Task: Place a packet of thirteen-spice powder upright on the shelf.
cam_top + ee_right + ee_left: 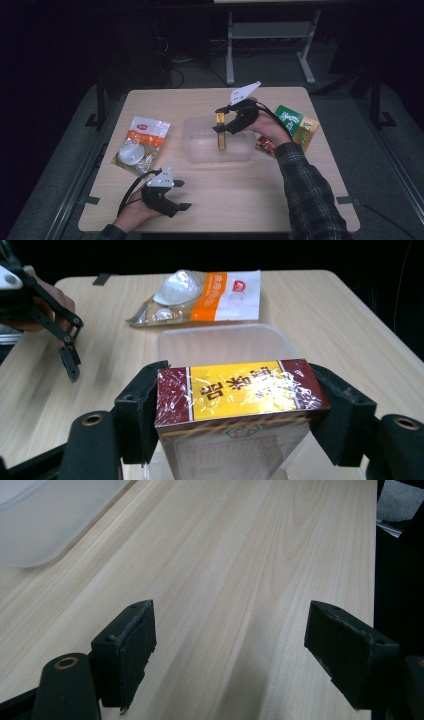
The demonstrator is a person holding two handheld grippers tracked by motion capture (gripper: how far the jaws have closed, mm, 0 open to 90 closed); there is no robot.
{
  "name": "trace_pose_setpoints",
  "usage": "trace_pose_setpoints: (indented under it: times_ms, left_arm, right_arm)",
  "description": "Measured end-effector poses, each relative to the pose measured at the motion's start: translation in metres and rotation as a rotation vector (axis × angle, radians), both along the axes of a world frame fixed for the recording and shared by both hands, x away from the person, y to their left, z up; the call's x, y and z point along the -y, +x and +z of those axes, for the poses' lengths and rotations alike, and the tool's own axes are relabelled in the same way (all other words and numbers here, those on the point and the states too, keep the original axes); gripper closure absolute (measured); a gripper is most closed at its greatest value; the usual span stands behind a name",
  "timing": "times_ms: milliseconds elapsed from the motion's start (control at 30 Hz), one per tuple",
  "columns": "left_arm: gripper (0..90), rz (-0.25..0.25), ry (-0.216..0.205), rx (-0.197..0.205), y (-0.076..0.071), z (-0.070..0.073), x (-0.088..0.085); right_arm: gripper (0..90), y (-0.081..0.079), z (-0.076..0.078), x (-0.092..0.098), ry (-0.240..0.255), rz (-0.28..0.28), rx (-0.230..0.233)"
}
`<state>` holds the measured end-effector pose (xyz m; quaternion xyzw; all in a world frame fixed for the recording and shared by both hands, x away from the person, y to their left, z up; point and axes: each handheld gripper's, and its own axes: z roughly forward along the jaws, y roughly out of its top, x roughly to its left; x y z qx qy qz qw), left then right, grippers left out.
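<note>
We are holding a yellow and dark red box, wrapped in shiny film, in our right gripper, its jaws spread wide and pressing on the two narrow sides of the box. In the high view the box is hanging upright, long axis pointing down, directly above the clear plastic tub standing at the middle of the table. In the right gripper view the tub's rim is lying just beyond and below the box, so we are judging that the coming move is a straight descent into the tub, with little sideways correction; the box looks to be hanging towards the tub's right half. The left gripper is resting low over the near left part of the table, well apart from the tub, its jaws standing wide open over bare wood with nothing between them. The right hand is therefore the nearer one to the tub. A white and orange pouch is lying left of the tub, and a green packet is lying to its right, both outside it.
</note>
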<state>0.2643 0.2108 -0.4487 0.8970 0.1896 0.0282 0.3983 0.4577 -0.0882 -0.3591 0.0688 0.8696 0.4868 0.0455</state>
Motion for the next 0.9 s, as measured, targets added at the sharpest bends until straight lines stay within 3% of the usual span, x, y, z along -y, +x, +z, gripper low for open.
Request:
trace_pose_setpoints:
  times_ms: [300, 600, 833, 900]
  left_arm:
    - [20.2, -0.002, 0.002, 0.000, 0.000, 0.000, 0.000]
    - [20.4, -0.008, 0.007, 0.003, 0.000, 0.000, 0.000]
    - [20.5, -0.008, 0.012, -0.002, 0.000, 0.000, 0.001]
    - [20.5, -0.008, 0.010, -0.001, 0.000, 0.000, 0.000]
  right_arm:
    - [29.7, 0.003, -0.016, -0.008, -0.079, 0.003, 0.003]
    - [29.7, 0.002, -0.027, -0.005, -0.061, -0.041, -0.017]
    - [29.7, 0.000, -0.033, -0.012, -0.120, -0.061, 0.004]
    - [29.7, 0.000, -0.033, -0.013, -0.116, -0.064, -0.003]
